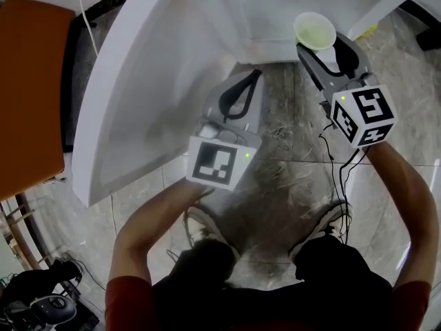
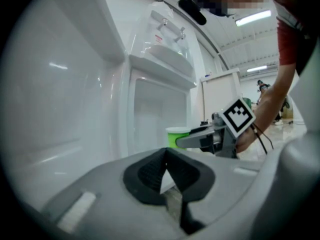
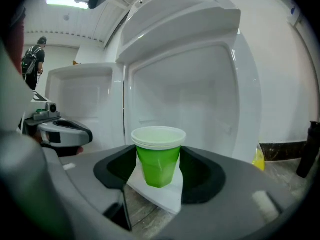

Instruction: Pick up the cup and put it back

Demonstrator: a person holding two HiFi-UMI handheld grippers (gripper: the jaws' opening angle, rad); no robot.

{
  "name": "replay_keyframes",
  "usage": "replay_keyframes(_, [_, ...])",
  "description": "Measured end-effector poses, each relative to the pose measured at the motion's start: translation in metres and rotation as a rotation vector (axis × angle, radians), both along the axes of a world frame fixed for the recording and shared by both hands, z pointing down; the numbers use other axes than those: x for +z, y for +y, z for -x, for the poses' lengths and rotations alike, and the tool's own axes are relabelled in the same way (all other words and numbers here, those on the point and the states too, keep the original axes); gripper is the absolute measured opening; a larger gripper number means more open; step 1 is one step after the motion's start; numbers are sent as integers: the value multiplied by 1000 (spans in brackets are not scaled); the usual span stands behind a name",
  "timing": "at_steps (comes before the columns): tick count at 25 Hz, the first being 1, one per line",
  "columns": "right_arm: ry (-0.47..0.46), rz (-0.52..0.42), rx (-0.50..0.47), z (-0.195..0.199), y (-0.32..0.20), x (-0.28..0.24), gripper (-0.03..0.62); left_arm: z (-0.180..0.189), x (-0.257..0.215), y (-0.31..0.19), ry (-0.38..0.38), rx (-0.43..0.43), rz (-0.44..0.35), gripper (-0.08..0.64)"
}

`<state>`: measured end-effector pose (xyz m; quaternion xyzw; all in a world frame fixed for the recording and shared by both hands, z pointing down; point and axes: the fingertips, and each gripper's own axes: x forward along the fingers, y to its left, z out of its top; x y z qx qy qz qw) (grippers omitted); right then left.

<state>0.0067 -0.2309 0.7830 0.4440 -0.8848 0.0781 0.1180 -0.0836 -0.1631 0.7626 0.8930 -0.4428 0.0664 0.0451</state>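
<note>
- Farthest from the fridge (image 3: pixel 200 94), why are the left tongs (image 2: pixel 166 154) pressed together?
- They hold nothing, so they just hang back.
- And the green cup (image 3: pixel 159 161)?
- Right before the fridge, up in the air. The right tongs (image 1: pixel 318 41) are clamped on its sides, so it stands straight and won't spill. Putting it back inside comes next, I think.

Big, bright hall here, more test lab than home: strip lights (image 2: pixel 255 18) on a high ceiling, grey stone-look floor tiles (image 1: pixel 289 185), an open white fridge (image 3: pixel 190 94), a person with a backpack (image 3: pixel 33 54) far off, upper left.
</note>
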Motion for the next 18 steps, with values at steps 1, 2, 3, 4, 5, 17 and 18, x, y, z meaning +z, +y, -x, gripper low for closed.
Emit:
replay_keyframes(1, [-1,4,-6,0,4,0,272,0,-1,1,-1,2,-3,0])
replay_keyframes(2, [-2,7,-12,0,8,0,272,-1,-2,2,-2,3,-5,0])
replay_keyframes(3, [-3,10,-20,-1,13,0,270,-1,-2,3,-4,5,-6,0])
replay_keyframes(4, [-4,13,-27,-1,17,0,270,-1,-2,4,-7,7,-7,0])
replay_keyframes(5, [-6,16,-34,-1,22,0,270,-1,-2,6,-11,9,-7,0])
replay_keyframes(17, [-4,86,-116,5,76,26,270,5,3,10,-30,9,-14,0])
replay_keyframes(18, [-2,99,-124,6,81,31,270,6,5,10,-32,8,-11,0])
